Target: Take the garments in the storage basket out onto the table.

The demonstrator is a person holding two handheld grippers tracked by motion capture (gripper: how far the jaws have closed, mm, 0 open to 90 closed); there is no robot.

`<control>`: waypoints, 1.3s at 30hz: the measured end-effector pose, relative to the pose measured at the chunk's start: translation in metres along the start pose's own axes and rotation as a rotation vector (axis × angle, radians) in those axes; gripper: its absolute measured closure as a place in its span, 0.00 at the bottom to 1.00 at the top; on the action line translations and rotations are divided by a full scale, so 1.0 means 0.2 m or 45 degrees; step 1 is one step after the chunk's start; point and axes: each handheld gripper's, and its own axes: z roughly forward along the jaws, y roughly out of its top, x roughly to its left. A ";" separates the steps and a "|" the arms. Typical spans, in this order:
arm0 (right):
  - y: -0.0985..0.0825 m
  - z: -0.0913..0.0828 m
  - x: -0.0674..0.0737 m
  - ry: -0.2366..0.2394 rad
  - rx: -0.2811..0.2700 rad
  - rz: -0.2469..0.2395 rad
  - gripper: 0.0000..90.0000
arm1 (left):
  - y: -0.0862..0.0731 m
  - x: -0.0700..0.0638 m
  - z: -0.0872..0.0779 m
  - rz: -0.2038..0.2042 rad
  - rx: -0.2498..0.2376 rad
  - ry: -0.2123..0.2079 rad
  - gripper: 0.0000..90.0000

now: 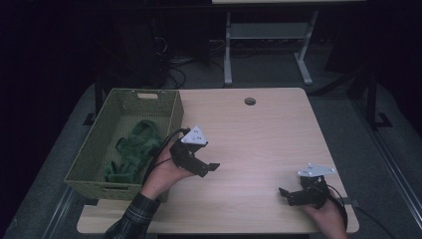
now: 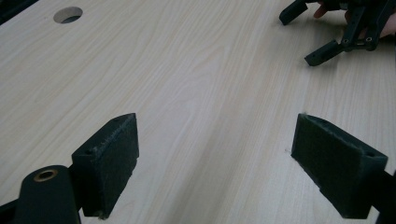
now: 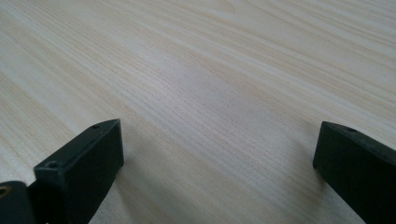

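My left gripper (image 1: 208,170) hovers over the light wooden table (image 1: 259,139), just right of a green woven basket (image 1: 171,107). Its jaws stand wide open with bare wood between them in the left gripper view (image 2: 215,135). A green cloth (image 1: 134,149) lies crumpled inside the basket. My right gripper (image 1: 286,196) rests low near the table's front right corner, pointing left, also open and empty (image 3: 219,135). The left gripper view also catches the right gripper (image 2: 299,39) at its top right, held by a hand.
A round cable hole (image 1: 250,101) (image 2: 68,14) sits near the table's far edge. Beyond the table stand a white desk frame (image 1: 268,35) and cables on a dark floor. Bare wood stretches between the two grippers.
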 end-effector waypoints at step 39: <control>0.00 0.00 0.00 0.000 -0.002 -0.004 0.02 | -0.09 0.25 -0.25 -0.130 0.048 0.160 0.16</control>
